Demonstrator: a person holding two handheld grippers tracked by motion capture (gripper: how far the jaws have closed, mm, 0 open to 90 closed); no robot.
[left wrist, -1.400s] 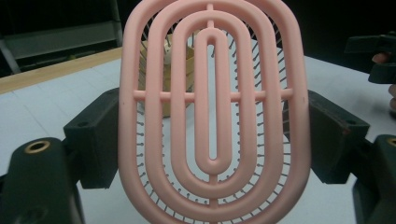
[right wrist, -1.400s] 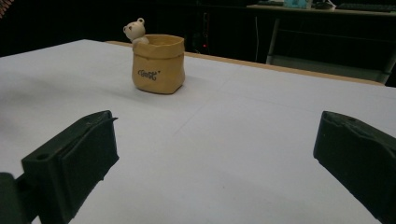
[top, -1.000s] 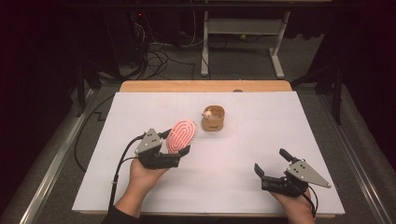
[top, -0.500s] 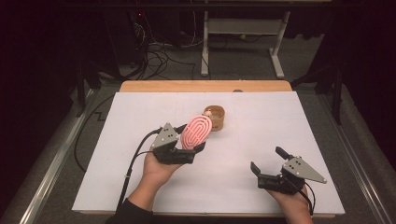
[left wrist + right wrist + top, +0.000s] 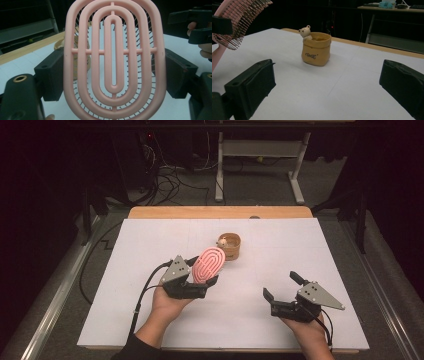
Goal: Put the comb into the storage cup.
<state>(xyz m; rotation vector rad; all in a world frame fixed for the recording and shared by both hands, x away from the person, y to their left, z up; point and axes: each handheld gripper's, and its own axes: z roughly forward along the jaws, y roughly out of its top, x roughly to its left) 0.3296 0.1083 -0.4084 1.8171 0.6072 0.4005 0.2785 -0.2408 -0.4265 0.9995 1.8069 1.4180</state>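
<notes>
Pink hairbrush [image 5: 208, 265], clamped upright in left gripper [image 5: 200, 281] for carrying toward pot [image 5: 230, 246]; right gripper [image 5: 281, 289] open, empty.

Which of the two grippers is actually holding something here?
The left gripper: its jaws clamp the pink hairbrush. The right gripper stands open with nothing between its jaws.
</notes>
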